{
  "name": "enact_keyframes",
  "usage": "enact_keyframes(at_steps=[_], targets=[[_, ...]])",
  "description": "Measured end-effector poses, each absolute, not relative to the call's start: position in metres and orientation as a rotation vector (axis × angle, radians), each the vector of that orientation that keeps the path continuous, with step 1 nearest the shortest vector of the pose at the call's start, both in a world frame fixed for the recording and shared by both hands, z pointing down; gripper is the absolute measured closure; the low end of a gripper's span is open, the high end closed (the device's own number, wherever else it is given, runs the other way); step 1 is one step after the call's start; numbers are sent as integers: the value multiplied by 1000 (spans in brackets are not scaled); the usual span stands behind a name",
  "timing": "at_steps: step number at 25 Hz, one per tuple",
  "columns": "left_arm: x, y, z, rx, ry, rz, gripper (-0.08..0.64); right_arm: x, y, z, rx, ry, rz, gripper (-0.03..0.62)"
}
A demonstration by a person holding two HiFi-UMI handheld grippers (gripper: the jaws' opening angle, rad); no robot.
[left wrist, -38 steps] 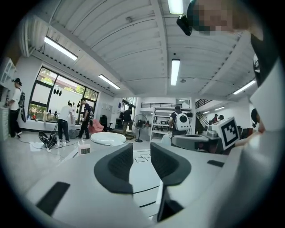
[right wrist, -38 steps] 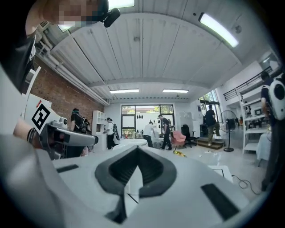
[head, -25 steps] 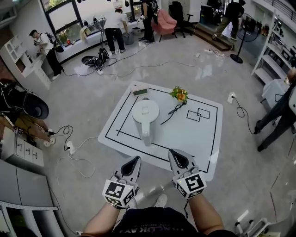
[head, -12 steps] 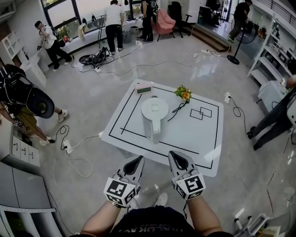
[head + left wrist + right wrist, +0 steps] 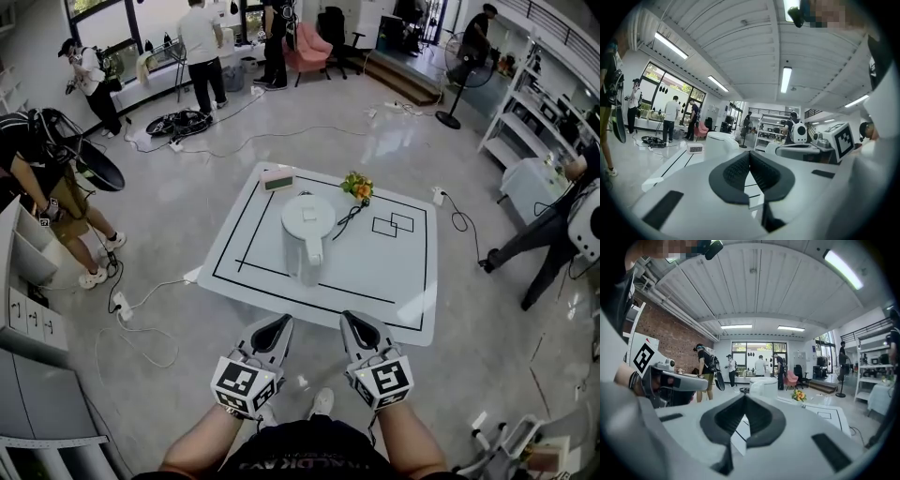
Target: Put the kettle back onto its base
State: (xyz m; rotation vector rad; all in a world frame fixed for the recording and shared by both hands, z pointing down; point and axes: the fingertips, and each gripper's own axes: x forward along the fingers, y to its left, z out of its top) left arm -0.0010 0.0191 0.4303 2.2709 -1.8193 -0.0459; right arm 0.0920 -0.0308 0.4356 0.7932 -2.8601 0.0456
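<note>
table [image 5: 403,291]: white top marked with a black outline, standing on a grey floor.
kettle [image 5: 307,230]: white, upright on the table inside the outline, left of the middle, handle toward the near edge. The lid is closed, so its contents cannot be seen, and whether a base lies under it cannot be told.
flowers [image 5: 357,187]: small bunch lying beyond and to the right of the kettle, apart from it.
small display [image 5: 277,179]: at the far edge, beyond the kettle.
left gripper [image 5: 278,324]: jaws clenched together with nothing between them, held short of the table's near edge, well apart from the kettle.
right gripper [image 5: 352,321]: jaws likewise clenched and empty, beside the left gripper.
</note>
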Motion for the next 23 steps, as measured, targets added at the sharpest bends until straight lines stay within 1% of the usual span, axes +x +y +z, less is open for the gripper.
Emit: enact_keyframes(at_steps=[23], targets=[[10,31,420,2301,-1813,-45,555,99,-12,427,795,-2870,32,591]])
